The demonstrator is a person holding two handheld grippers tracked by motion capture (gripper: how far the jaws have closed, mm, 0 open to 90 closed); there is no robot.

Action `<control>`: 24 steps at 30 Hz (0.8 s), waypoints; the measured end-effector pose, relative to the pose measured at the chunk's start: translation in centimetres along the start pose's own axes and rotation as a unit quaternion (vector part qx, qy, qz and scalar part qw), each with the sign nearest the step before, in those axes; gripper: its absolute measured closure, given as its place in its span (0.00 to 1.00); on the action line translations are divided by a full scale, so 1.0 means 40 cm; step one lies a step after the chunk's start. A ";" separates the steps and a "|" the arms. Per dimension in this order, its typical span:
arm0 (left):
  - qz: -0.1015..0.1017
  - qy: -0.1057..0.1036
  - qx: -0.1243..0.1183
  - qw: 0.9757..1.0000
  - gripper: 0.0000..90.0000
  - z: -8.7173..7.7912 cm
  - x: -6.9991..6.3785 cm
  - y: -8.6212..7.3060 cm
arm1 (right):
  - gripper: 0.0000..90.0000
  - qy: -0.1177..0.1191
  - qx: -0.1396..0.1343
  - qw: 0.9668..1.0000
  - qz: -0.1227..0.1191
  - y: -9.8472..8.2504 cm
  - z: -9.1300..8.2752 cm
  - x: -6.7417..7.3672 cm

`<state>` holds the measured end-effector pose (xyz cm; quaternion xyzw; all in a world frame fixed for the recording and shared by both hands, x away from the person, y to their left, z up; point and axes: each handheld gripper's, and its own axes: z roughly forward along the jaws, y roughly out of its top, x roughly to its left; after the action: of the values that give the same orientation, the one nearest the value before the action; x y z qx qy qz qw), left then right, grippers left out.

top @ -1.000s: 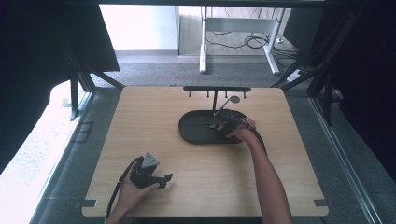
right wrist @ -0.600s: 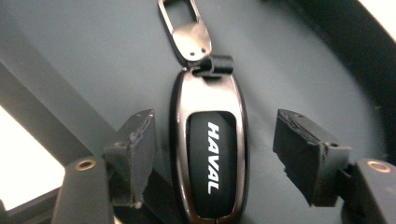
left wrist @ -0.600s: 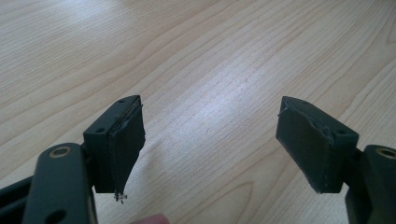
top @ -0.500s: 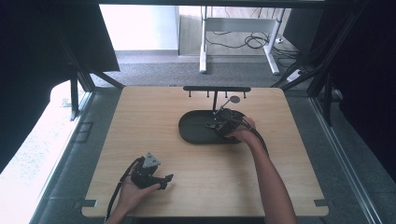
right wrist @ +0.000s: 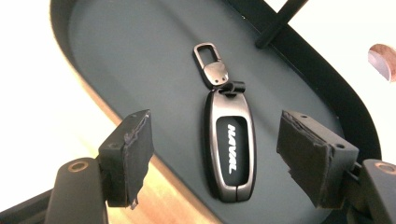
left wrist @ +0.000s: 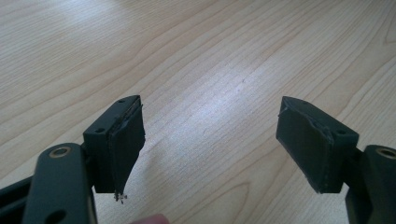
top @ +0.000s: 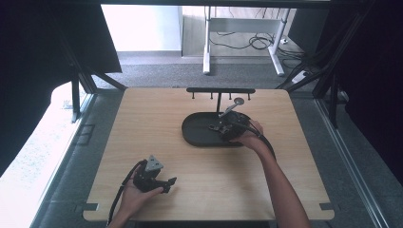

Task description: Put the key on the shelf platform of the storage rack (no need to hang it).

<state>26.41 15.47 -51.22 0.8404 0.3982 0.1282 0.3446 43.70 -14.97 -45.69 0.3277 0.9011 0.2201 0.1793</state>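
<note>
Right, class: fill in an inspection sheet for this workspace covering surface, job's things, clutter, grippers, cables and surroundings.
Surface: light wooden table, bare grain.
Job's things: dark metal key fob with clip lying flat in the black oval tray; black hook rack behind the tray.
Clutter: nothing seen.
Grippers: left gripper open above bare wood; right gripper open, fingers either side of the fob.
Cables: one trails from each gripper.
Surroundings: grey carpet, white desk legs, floor wires.
</note>
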 end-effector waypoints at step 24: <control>-0.007 -0.001 -0.003 1.000 0.26 -0.002 0.003 0.000 | 0.36 0.051 -0.109 0.991 0.053 -0.220 -0.162 0.077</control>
<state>26.47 15.61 -51.17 0.8368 0.4031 0.1262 0.3484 33.93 -20.77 -45.36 0.3415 0.8611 0.3429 0.1561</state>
